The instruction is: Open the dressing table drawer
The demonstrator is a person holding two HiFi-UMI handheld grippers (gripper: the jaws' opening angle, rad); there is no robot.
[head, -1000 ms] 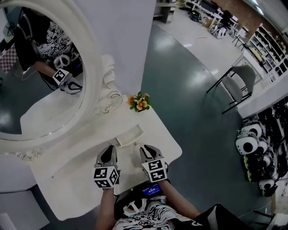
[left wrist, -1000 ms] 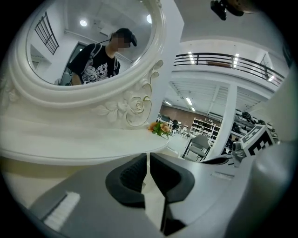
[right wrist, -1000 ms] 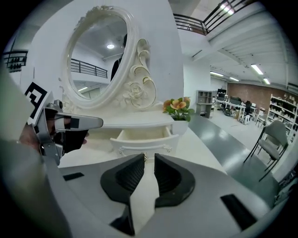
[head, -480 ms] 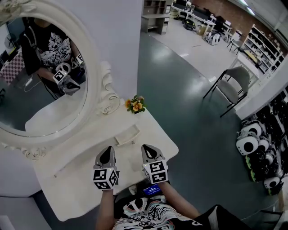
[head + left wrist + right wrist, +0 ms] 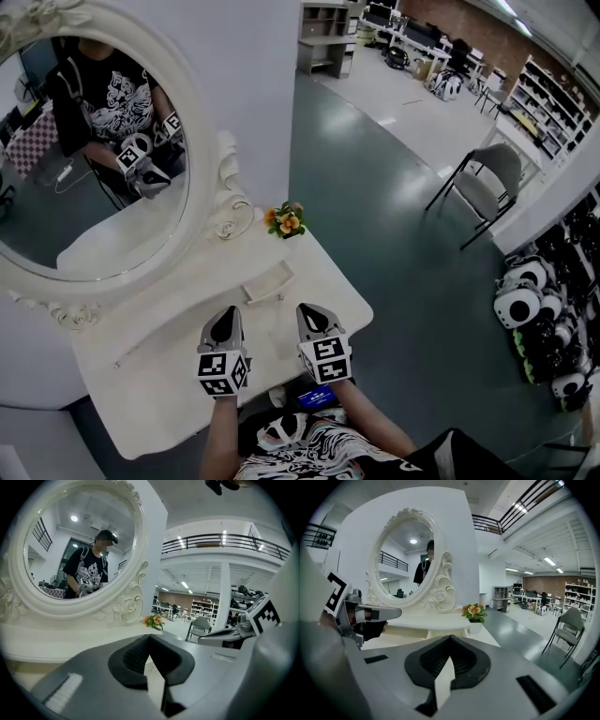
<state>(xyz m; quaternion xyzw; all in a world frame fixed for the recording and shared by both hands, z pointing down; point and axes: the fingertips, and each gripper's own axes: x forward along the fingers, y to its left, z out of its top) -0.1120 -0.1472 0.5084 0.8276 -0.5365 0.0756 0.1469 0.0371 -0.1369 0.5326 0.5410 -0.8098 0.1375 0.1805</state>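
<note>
**Dressing table drawer with both grippers closed in front of it**

We find the drawer point(image 5: 269, 282) as a shallow, rectangular white box in the raised tier of the dressing table point(image 5: 159, 375), whose smooth matt top has a curved edge. Just in front of the drawer, and apart from it, the left gripper point(image 5: 227, 315) and the right gripper point(image 5: 310, 310) hover side by side. Each has its grey jaws with ribbed pads pressed together on nothing. Behind the drawer stands the oval mirror point(image 5: 94, 178) in a carved scrollwork frame. Behind the drawer and to its right is a small pot of orange flowers point(image 5: 285, 221).
</note>
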